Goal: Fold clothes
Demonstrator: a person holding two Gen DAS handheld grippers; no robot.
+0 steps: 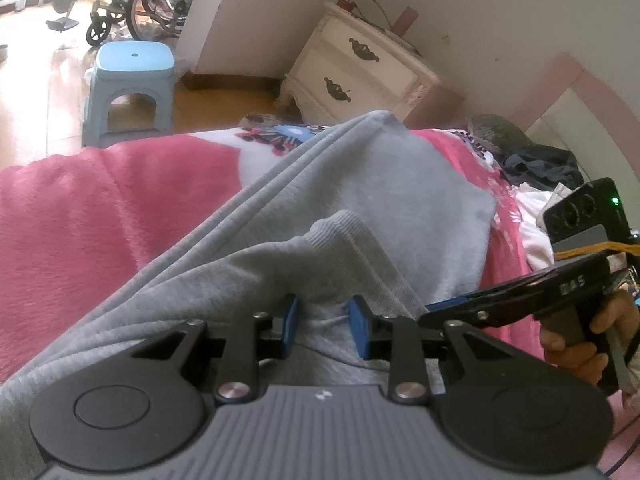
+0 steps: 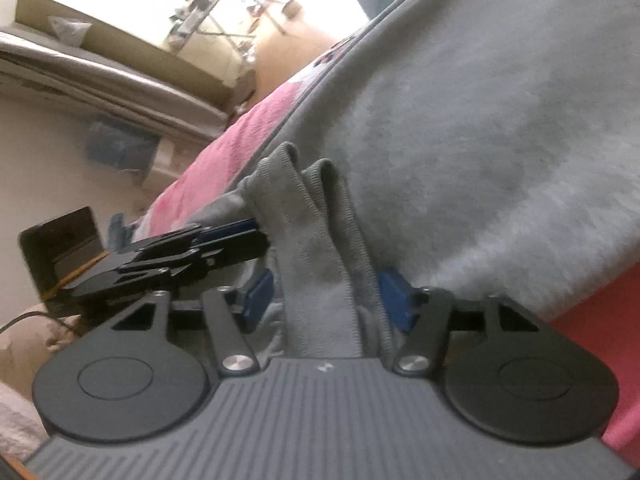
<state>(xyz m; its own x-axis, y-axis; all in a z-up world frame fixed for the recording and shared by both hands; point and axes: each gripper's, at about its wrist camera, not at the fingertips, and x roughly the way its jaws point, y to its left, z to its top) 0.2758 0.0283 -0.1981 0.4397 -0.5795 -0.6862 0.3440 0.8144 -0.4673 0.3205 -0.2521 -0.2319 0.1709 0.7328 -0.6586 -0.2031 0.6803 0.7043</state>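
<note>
Pink blanket [image 1: 100,208] under grey sweatshirt [image 1: 400,184]; hem hides claw tips.

Bed under pink fleece blanket [image 1: 100,208]; grey sweatshirt [image 1: 400,184] spread directly on it, dark clothes [image 1: 540,164] beyond.

Grey fleece sweatshirt [image 1: 384,184], spread across a pink blanket, partly folded over itself, fuzzy inner side showing; long seamed edge running diagonally; ribbed cuff [image 2: 320,248] bunched into upright folds at the near edge
</note>
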